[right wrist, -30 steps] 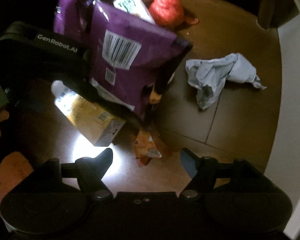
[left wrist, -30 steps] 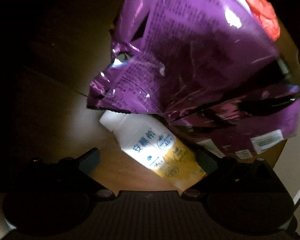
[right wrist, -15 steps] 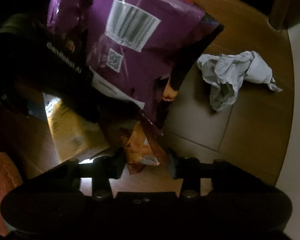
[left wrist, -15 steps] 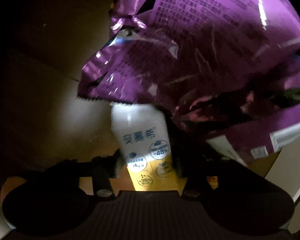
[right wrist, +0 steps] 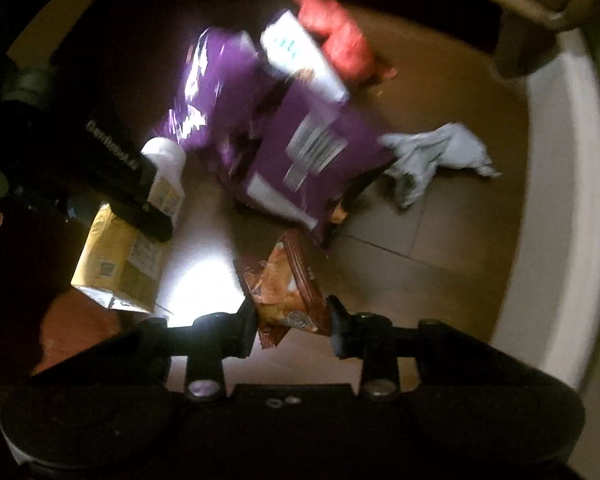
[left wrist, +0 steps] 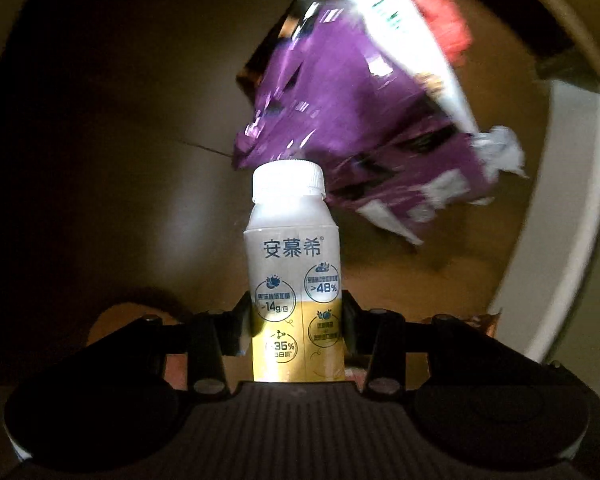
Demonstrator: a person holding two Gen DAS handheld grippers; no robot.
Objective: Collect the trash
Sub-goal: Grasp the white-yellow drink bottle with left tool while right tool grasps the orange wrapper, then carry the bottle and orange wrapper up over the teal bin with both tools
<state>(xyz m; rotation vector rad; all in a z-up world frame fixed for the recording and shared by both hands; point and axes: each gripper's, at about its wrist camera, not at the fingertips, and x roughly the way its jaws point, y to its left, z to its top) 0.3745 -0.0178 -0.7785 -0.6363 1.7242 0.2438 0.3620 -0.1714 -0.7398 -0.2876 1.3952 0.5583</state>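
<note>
Brown tiled floor (right wrist: pixel 440 280) fills both views, with a pale curved edge (right wrist: pixel 560 200) along the right side. Purple snack bag (right wrist: pixel 284 136) is the biggest piece of trash, centre-upper in the right wrist view and upper right in the left wrist view, motion-blurred in both. A white carton (right wrist: pixel 300 60) lies across its top end, with a red crumpled bag (right wrist: pixel 340 36) just beyond. Grey crumpled tissue (right wrist: pixel 432 160) sits right of the purple bag, near it. Yellow box (right wrist: pixel 116 264) lies on the floor at left of the right wrist view.

Left gripper (left wrist: pixel 298 332): jaws closed on the yellow lower half of a white-capped yogurt bottle (left wrist: pixel 292 256), which stands centred in frame with its cap up, lit brightly.

Right gripper (right wrist: pixel 292 320): jaws closed on the lower end of a small orange-brown snack wrapper (right wrist: pixel 284 284), which sticks up and out between the fingertips, lower centre of frame.
</note>
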